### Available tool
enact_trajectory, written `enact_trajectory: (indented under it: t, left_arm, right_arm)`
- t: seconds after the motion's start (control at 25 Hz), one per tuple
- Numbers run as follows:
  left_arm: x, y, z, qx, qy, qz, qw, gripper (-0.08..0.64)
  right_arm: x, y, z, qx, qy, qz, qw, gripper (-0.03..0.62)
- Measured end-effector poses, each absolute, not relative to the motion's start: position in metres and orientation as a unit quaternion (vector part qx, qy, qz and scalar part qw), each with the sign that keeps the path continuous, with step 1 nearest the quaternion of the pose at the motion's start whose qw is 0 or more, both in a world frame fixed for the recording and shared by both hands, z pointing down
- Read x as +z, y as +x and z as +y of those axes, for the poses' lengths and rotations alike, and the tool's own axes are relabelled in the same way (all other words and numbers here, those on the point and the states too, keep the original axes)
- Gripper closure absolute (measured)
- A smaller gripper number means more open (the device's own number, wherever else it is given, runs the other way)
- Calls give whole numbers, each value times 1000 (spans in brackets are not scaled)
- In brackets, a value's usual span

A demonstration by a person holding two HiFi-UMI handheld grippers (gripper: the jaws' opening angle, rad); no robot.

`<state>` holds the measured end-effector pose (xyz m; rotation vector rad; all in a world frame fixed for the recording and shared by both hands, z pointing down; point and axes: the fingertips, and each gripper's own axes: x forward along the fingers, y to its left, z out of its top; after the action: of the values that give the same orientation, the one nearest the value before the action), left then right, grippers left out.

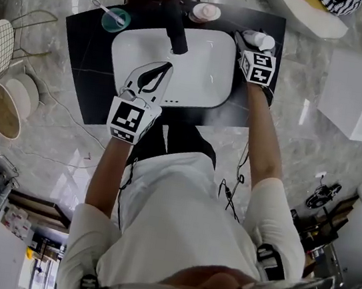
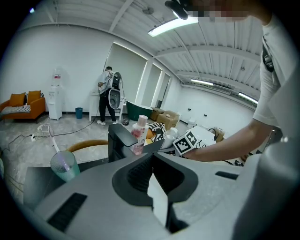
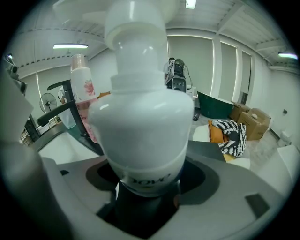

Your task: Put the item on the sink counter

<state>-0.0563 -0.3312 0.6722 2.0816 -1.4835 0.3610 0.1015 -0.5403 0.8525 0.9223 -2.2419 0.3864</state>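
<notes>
- Right tongs (image 1: 249, 43) grasp the white bottle (image 1: 259, 39) at the black surface (image 1: 89, 59), upper right of frame, beside the basin (image 1: 199, 69); probably positioned for set-down.
- Left tongs (image 2: 153, 161) clenched, empty; idle, clear of the placement.

Past the left tool (image 1: 157, 75) stands the faucet (image 1: 177, 35), with the cup (image 1: 115, 20) to its left, the bottle (image 1: 205, 11) behind it, and the pump bottle (image 1: 263, 39) in the right tool (image 1: 250, 43) to its right.

White pump bottle (image 3: 140, 117) clamped in right tool (image 3: 145, 190), over far-right corner of black sink counter (image 1: 86, 59)
</notes>
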Motion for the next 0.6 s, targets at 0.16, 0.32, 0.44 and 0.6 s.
enact_trajectory:
  t: [0.16, 0.32, 0.44, 0.6]
  left_arm:
    - [672, -56, -330, 138, 774, -554, 273, 555]
    - [667, -56, -328, 138, 773, -557, 270, 555]
    - [666, -56, -324, 140, 771, -559, 271, 555]
    - [664, -53, -319, 142, 771, -560, 269, 555]
  right_arm:
    - [854, 102, -540, 149, 353, -860, 338, 233]
    - [851, 102, -537, 155, 353, -861, 333, 225]
    - [846, 103, -536, 152, 351, -863, 329, 212]
    - [832, 103, -534, 150, 353, -865, 322, 210]
